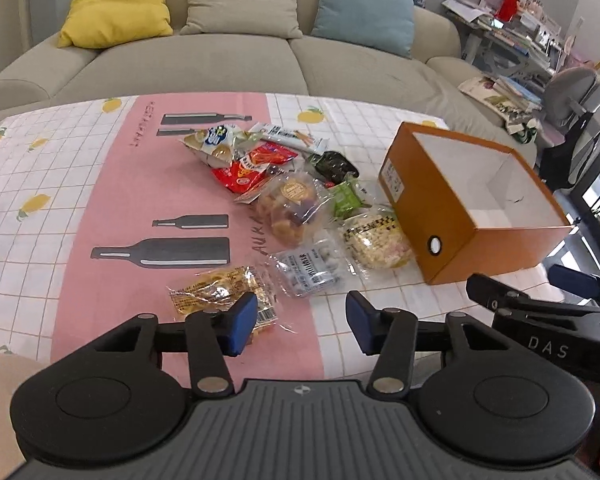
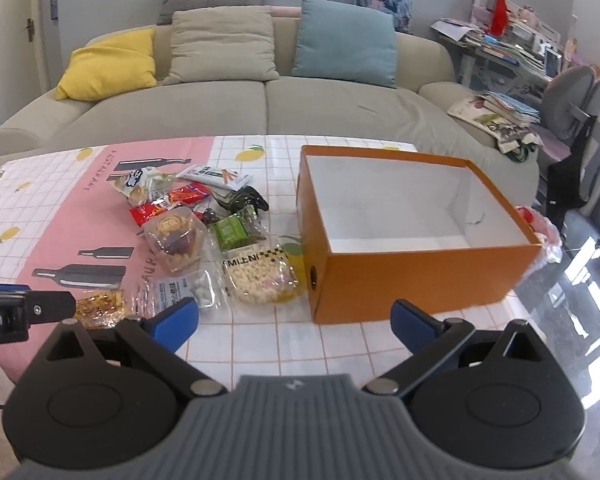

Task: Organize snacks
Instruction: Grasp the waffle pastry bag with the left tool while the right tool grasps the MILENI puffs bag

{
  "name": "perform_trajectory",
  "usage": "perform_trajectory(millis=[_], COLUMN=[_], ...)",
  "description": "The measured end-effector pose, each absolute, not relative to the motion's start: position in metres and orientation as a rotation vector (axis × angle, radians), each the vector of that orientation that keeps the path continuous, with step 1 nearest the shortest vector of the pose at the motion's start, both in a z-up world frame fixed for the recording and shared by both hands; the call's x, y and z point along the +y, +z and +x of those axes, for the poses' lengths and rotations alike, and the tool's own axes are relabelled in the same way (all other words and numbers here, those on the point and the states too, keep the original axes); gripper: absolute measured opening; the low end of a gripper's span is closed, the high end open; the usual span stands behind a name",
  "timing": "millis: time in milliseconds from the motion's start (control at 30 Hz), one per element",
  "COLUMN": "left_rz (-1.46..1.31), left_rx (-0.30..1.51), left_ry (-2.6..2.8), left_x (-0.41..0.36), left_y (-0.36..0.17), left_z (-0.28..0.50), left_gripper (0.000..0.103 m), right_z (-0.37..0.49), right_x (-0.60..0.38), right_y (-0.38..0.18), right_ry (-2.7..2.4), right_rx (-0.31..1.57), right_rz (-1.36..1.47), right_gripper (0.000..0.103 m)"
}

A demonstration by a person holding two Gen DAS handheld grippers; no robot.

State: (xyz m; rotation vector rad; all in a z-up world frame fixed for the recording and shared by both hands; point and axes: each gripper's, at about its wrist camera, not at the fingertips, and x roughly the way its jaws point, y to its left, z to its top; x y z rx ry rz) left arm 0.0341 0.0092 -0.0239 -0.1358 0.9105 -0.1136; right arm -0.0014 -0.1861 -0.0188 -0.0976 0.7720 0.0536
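— Where are the snacks?
— Heaped on the desk (image 1: 40, 184) left of the empty orange box (image 2: 416, 276); the yellow packet (image 1: 220, 294) lies nearest.
— Tools?
— My left tool (image 1: 302, 322) is part-open, my right tool (image 2: 296, 322) wide; both hold nothing.
— Risk?
— I think crinkly film could slip, dragging neighbours along.

Beige sofa (image 2: 260, 112) with cushions (image 2: 342, 40), cluttered desk (image 2: 512, 48), glossy floor (image 2: 588, 288).
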Motion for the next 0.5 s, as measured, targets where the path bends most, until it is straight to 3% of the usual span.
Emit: perform_trajectory(millis=[33, 133, 167, 233, 500], left_rz=[-0.146, -0.161, -0.161, -0.155, -0.188], left_rx=[0.921, 0.969, 0.986, 1.014, 1.147], left_ry=[-0.111, -0.093, -0.082, -0.044, 0.080], left_x=[0.011, 0.015, 0.017, 0.020, 0.044], left_y=[-0.028, -0.042, -0.047, -0.058, -0.093], left_z=[0.037, 0.049, 0.054, 0.063, 0.092], left_gripper=[0.059, 0.060, 0.061, 0.075, 0.079], right_z=[0.002, 0.016, 0.022, 0.031, 0.071], right_x=[-0.185, -0.182, -0.181, -0.180, -0.166], right_y=[-0.022, -0.035, -0.041, -0.052, -0.091], right_ry=[0.067, 0.110, 0.126, 0.140, 0.191], right_rx=[0.774, 0.813, 0.832, 0.867, 0.999], right_rz=[-0.092, -0.074, -0.059, -0.037, 0.029], right_gripper=[0.086, 0.072, 0.072, 0.072, 0.072])
